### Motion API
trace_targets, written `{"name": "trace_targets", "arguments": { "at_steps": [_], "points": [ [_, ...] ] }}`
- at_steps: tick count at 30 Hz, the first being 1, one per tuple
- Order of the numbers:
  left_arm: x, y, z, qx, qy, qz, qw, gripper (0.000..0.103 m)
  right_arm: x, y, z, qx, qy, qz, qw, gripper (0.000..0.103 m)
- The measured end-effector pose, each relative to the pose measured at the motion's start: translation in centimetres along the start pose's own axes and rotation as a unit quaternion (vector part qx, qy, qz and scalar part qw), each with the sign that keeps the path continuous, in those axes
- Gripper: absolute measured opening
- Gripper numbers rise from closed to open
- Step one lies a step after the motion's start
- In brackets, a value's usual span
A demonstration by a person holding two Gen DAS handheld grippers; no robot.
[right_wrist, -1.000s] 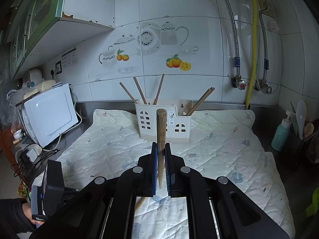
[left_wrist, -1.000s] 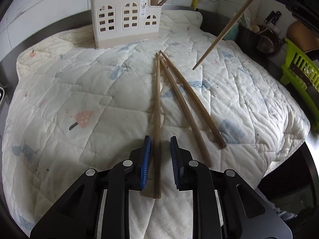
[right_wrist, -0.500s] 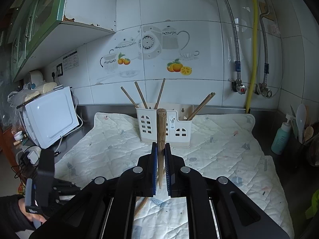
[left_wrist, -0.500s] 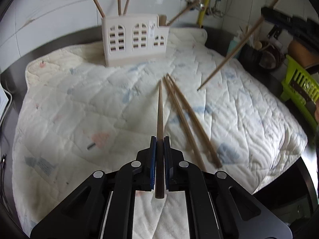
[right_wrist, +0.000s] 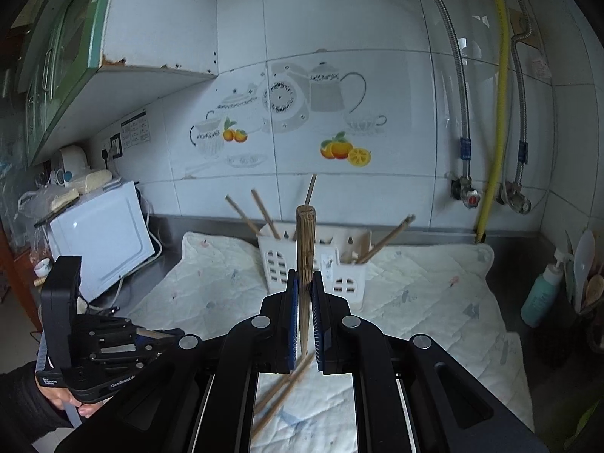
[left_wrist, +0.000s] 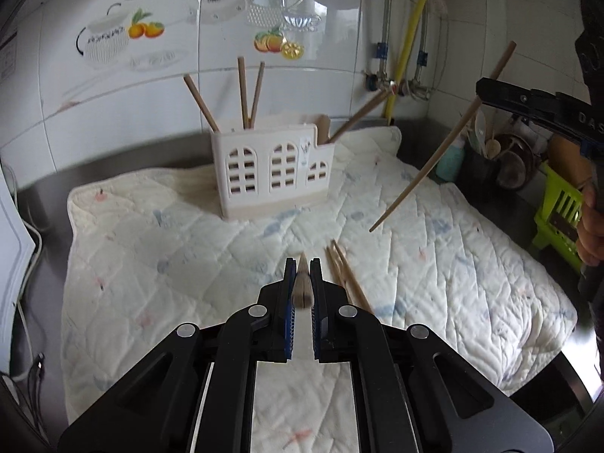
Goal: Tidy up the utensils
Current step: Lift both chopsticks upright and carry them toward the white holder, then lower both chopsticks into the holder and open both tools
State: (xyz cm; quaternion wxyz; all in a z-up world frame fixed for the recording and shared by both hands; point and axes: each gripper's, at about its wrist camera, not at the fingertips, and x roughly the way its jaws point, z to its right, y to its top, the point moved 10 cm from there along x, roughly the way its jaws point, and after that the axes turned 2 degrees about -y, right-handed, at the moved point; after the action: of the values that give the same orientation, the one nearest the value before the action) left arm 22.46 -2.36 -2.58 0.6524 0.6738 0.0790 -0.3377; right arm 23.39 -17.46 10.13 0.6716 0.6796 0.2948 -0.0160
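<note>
Now each gripper is clamped on one chopstick above the quilted mat. The left gripper pinches its chopstick end-on toward the camera. The right gripper pinches its chopstick upright, the thick end on top. Two more chopsticks lie on the mat just beside the left gripper. The white holder, chopsticks standing in it, sits at the mat's far edge.

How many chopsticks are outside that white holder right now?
4. One chopstick is pinched in the left fingers, another in the right fingers, and two chopsticks lie together on the quilt. The grippers could hide more.
</note>
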Motion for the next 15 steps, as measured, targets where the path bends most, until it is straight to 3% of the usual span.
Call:
{"name": "trace_targets", "arguments": {
  "at_steps": [10,15],
  "points": [
    [-0.8,8.2,-1.6,0.022,0.019,0.041,0.9988,0.005,4.0,8.8,2.8,-0.008,-0.02,0.028,0.999,0.007],
    [-1.9,12.5,-2.4,0.028,0.034,0.072,0.9964,0.005,6.9,10.7,4.3,-0.008,-0.041,0.032,0.999,0.007]
  ]
}}
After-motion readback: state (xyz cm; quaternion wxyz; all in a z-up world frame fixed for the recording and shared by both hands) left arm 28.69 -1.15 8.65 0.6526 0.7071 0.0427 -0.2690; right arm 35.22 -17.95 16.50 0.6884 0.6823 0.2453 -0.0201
